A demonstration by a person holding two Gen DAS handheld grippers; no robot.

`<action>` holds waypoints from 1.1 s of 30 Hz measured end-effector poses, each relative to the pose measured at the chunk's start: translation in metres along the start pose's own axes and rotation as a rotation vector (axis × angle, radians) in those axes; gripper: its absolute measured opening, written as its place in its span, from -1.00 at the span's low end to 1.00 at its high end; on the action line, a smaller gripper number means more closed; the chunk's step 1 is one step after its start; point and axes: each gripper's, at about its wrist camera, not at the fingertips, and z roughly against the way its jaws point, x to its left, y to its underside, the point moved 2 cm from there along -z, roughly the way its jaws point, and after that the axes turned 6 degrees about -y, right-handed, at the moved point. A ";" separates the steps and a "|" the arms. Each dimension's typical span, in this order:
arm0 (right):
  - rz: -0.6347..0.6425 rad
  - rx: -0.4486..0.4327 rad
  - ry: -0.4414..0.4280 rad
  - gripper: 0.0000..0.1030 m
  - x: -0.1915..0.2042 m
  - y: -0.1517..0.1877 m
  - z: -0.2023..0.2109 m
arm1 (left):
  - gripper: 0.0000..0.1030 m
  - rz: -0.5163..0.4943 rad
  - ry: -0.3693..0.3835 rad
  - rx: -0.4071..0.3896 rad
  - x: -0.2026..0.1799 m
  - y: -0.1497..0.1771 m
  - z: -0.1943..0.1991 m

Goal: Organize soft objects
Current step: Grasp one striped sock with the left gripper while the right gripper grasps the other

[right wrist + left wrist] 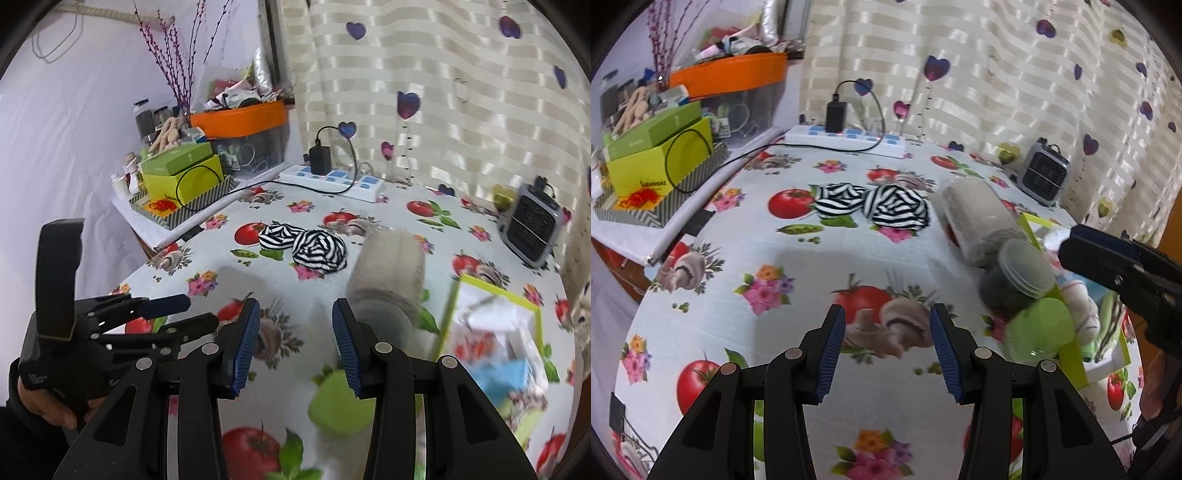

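Blue-padded fingers of the left gripper stand spread apart with nothing between them, hovering above the tablecloth printed with tomatoes, mushrooms and flowers. Likewise the right gripper hangs with its jaws spread and empty, over the near part of the same cloth.

Far of centre lie two bundles of black-and-white striped cloth, touching each other. To their right rests a rolled beige towel on its side. Just near that roll, a clear lidded jar and a green-capped jar lie tipped beside a lime-green box, which holds pale soft items.

At the far edge sits a white power strip with a black charger plugged in, and a small grey heater stands at the far right before the heart-printed curtain.
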 end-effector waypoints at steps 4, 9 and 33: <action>0.028 0.049 -0.006 -0.18 0.000 -0.018 -0.026 | -0.09 0.016 -0.013 0.001 0.014 -0.008 -0.008; 0.075 0.127 -0.012 -0.18 -0.003 -0.046 -0.062 | -0.09 0.038 -0.028 -0.004 0.030 -0.019 -0.017; 0.121 0.527 0.084 -0.18 -0.042 -0.073 -0.225 | -0.09 0.040 -0.061 0.006 0.064 -0.075 -0.068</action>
